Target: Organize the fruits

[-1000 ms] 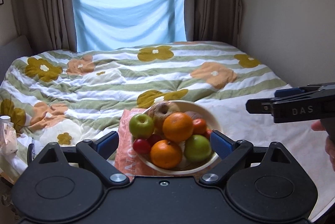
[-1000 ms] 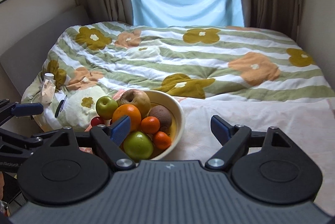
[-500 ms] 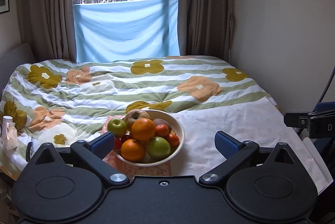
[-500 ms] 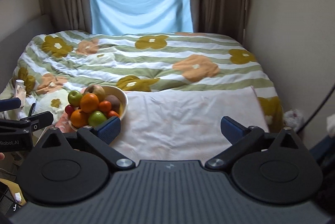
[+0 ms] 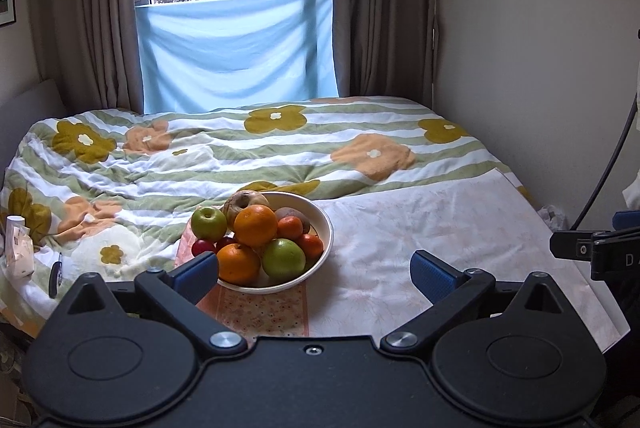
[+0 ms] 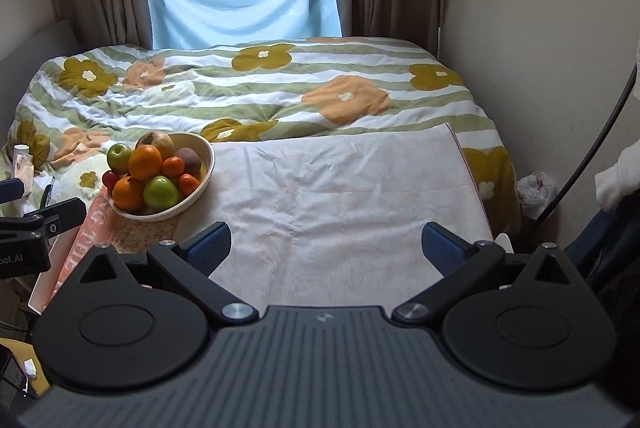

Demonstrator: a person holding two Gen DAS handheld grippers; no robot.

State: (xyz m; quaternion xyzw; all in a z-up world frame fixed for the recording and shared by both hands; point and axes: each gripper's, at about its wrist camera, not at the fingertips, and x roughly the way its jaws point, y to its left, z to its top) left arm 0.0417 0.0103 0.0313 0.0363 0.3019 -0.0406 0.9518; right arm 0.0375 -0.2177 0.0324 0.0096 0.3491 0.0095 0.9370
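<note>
A cream bowl (image 5: 326,228) stands on the bed, piled with fruit: a large orange (image 5: 255,225), green apples (image 5: 208,222), small tangerines, a brownish apple (image 5: 244,200) and red plums. My left gripper (image 5: 315,274) hangs open and empty short of the bowl, which sits just beyond its left finger. In the right wrist view the bowl (image 6: 208,164) lies far left, ahead of my left gripper (image 6: 40,224). My right gripper (image 6: 326,244) is open over the pale cloth (image 6: 340,188), holding nothing. Its black body (image 5: 592,248) shows at the left view's right edge.
The bowl rests on an orange-pink printed sheet (image 5: 264,312) beside the pale cloth. A floral duvet (image 5: 280,148) covers the bed up to the blue-draped window. A white bottle (image 5: 16,244) sits at the left edge. The wall, a black cable (image 6: 592,144) and a plastic bag (image 6: 536,188) are right.
Both grippers have drawn back from the bowl, which now looks smaller and farther. The right view has swung right, leaving the bowl at its left. Both pairs of jaws have widened slightly.
</note>
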